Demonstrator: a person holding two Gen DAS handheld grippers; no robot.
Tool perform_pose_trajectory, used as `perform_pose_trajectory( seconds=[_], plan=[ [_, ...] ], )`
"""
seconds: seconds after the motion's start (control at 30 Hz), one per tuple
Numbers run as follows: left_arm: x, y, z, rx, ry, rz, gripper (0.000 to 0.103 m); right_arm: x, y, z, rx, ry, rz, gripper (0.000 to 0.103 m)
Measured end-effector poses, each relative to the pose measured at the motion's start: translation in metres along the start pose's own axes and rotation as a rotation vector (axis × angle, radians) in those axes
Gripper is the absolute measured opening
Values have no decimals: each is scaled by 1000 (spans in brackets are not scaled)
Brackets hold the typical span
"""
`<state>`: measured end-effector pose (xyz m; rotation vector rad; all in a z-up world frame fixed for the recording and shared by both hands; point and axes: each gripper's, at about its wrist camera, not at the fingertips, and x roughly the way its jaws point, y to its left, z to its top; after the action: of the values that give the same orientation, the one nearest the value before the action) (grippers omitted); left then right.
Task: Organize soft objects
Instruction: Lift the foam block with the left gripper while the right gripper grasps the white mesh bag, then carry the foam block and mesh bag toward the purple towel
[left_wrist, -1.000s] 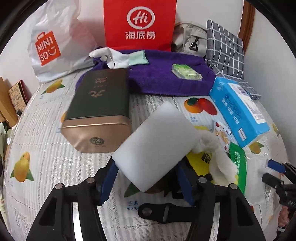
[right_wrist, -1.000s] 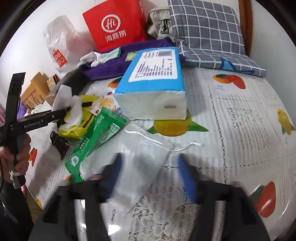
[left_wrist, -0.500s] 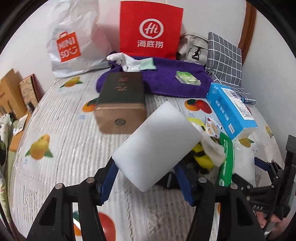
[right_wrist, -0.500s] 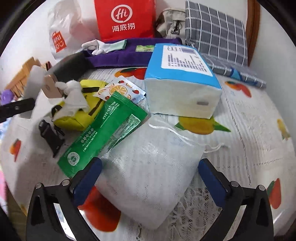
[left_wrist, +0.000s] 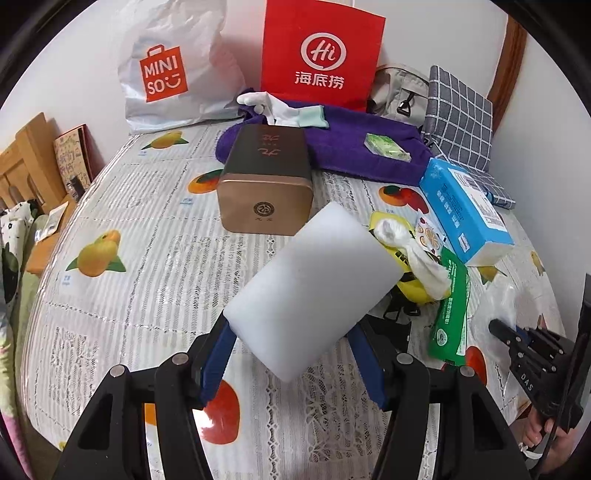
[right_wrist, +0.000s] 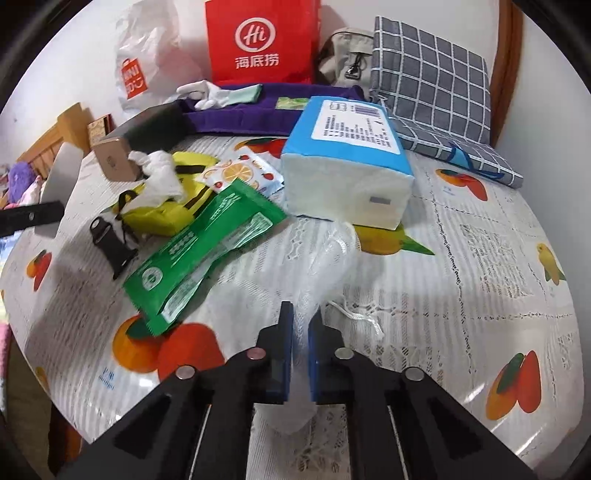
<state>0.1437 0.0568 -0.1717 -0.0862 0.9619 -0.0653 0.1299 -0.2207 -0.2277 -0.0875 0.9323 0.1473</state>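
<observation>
Two soft things are in hand, most others not yet sorted: the left gripper (left_wrist: 291, 354) clamps a white sponge block (left_wrist: 314, 291) above the tablecloth (left_wrist: 147, 258), and the right gripper (right_wrist: 301, 325), whose jaws have just been closing, pinches a white mesh pouch (right_wrist: 328, 258). Tissue pack (right_wrist: 347, 162), green packet (right_wrist: 207, 251) and yellow bag (right_wrist: 166, 210) crowd the middle. Bare cloth lies to the left, though the table edge is close there.
</observation>
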Motion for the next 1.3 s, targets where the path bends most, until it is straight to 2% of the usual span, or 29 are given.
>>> perform_pose_trajectory(
  seconds=[0.17,0.3,0.43,0.67,0.9,1.07,1.2,1.3],
  plan=[
    [-9,1,6,-6,-9,8,60,-15,-16,3,82,-11,110,5],
    [-15,1,14,-11,-20,10,60,-35,-18,14,68,-50,110,5],
    [-21,-2,24,-10,-31,13,60,-58,-22,32,78,-100,160,6],
    [-34,-8,56,-12,-80,-3,60,-83,-20,80,41,-191,159,6],
    [-33,-11,86,-4,-95,1,60,-75,-22,129,45,-188,207,7],
    [-27,-11,107,3,-104,8,60,-61,-17,157,22,-183,208,9],
    [-20,-10,127,4,-109,16,60,-49,-14,178,10,-189,189,9],
    [-15,-11,141,13,-118,25,60,-38,-13,199,1,-197,143,8]
  ],
)
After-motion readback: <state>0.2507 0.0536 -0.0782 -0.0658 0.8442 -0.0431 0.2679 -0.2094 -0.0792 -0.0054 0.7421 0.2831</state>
